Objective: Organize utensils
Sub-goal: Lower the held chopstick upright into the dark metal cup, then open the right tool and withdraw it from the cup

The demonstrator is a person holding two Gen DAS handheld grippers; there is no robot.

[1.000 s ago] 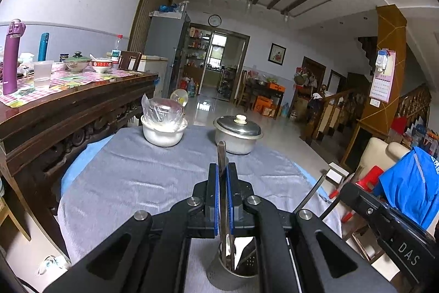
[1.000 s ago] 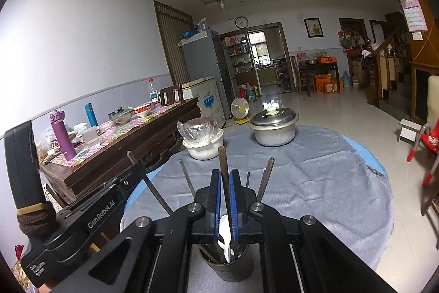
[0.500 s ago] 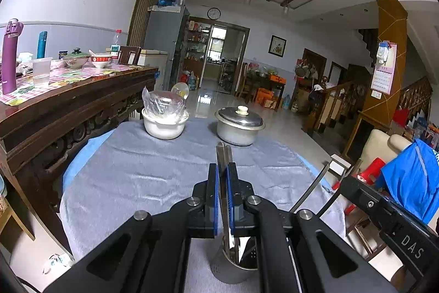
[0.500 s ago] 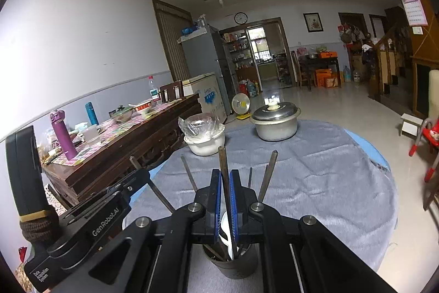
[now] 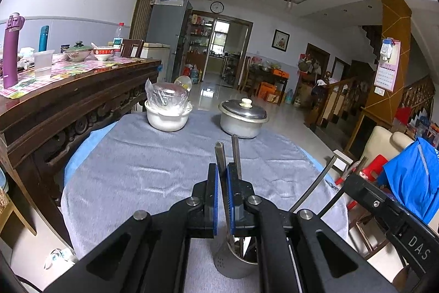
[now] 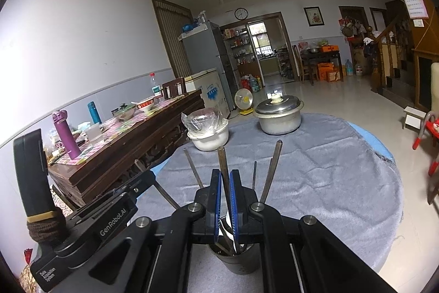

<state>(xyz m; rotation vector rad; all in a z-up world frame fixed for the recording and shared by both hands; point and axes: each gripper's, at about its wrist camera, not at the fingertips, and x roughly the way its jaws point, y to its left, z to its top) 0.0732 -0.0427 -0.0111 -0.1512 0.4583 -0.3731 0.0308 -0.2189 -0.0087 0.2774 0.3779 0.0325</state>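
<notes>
While both jaws pinch utensil handles (image 5: 221, 172), cups (image 6: 238, 260) sit below.

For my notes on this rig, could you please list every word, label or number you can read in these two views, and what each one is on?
"DAS": on the right gripper body, seen from the left wrist.
"GenRobot.AI": on the left gripper body, seen from the right wrist.
"Data Acquisition System", partly legible: lower on that same body.
Wall calendar, wall clock, freezer and water bottle markings: too small or blurred to read.
</notes>
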